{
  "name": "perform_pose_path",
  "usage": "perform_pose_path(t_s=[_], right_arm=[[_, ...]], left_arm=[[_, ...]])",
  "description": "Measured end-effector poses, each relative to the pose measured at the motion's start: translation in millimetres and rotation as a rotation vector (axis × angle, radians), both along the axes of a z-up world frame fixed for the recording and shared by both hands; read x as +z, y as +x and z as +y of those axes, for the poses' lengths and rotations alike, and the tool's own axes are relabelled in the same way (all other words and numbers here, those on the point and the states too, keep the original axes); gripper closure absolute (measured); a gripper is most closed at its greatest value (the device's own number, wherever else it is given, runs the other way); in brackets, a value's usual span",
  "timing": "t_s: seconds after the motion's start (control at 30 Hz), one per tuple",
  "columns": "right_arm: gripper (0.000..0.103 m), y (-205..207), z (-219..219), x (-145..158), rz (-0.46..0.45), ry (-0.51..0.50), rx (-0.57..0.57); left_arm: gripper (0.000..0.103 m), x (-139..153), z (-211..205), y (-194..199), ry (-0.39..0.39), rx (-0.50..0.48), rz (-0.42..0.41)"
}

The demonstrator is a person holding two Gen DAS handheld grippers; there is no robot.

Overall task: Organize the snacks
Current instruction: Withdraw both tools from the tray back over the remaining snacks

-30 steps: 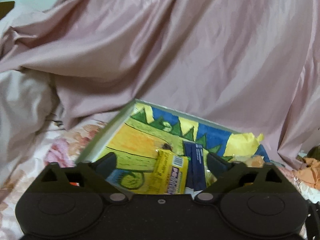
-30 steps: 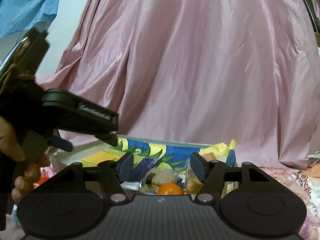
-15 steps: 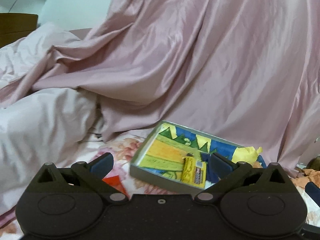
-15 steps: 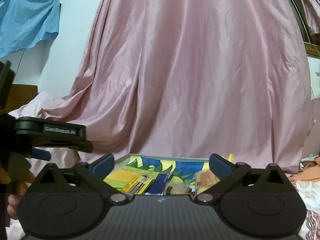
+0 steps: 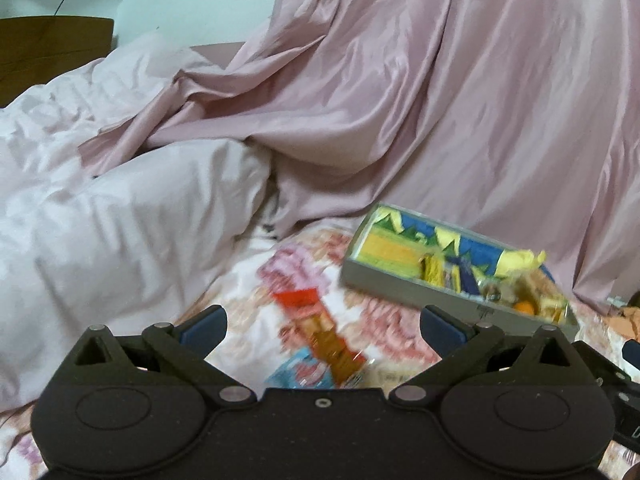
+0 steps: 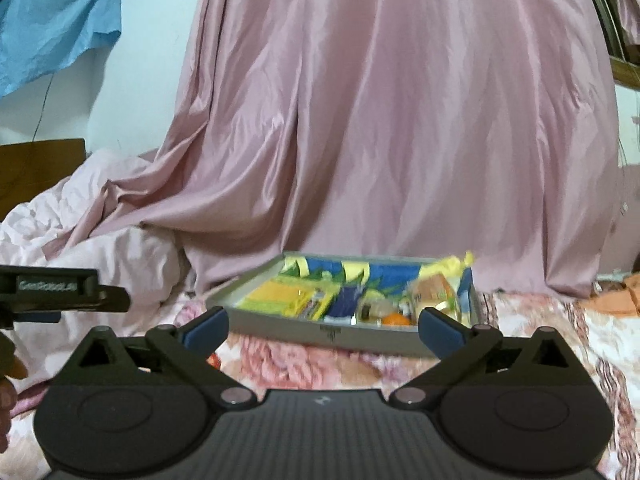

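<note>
A grey tray (image 5: 404,280) with a yellow, blue and green lining lies on the flowered bedspread and holds several snacks, among them a yellow packet (image 5: 434,268) and a small orange (image 5: 525,307). In the right wrist view the tray (image 6: 360,332) is straight ahead. A red and brown snack packet (image 5: 320,332) and a light blue one (image 5: 300,372) lie on the bedspread just ahead of my left gripper (image 5: 323,326), which is open and empty. My right gripper (image 6: 323,326) is open and empty, short of the tray.
A pink satin curtain (image 6: 380,140) hangs behind the tray. A rumpled pale pink duvet (image 5: 120,220) is heaped at the left. The left gripper's body (image 6: 60,292) shows at the left edge of the right wrist view. Orange cloth (image 6: 616,300) lies at the far right.
Both grippers have pulled back from the tray and their jaws have opened wide. The tray now looks smaller and farther off. The loose packets on the bedspread have come into the left view.
</note>
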State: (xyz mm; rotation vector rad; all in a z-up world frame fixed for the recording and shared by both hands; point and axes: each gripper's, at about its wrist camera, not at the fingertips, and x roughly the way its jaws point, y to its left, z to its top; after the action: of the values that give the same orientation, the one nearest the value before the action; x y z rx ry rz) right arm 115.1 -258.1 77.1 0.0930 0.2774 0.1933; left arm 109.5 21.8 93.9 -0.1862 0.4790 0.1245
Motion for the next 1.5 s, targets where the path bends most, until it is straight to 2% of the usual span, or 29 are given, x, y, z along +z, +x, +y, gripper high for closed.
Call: perform_pose_path(t_s=[0.43, 0.77, 1.17, 1.37, 1.5], right_arm=[[0.0, -45, 16, -35, 0.134, -0.07, 0.051], [0.0, -56, 33, -53, 0.208, -0.115, 0.091], [0.0, -49, 45, -75, 0.276, -0.148, 0.12], [0.0, -41, 47, -81, 0.294, -0.159, 0.127], [0.0, -32, 46, -84, 0.315, -0.151, 0.148]], left_arm=[[0.001, -35, 16, -56, 0.044, -0.04, 0.075], [0.001, -63, 14, -70, 0.103, -0.085, 0.102], [0.001, -83, 20, -55, 0.103, -0.105, 0.133], [0.001, -89, 23, -34, 0.089, -0.089, 0.132], [0.001, -90, 31, -7, 0.054, -0.035, 0.126]])
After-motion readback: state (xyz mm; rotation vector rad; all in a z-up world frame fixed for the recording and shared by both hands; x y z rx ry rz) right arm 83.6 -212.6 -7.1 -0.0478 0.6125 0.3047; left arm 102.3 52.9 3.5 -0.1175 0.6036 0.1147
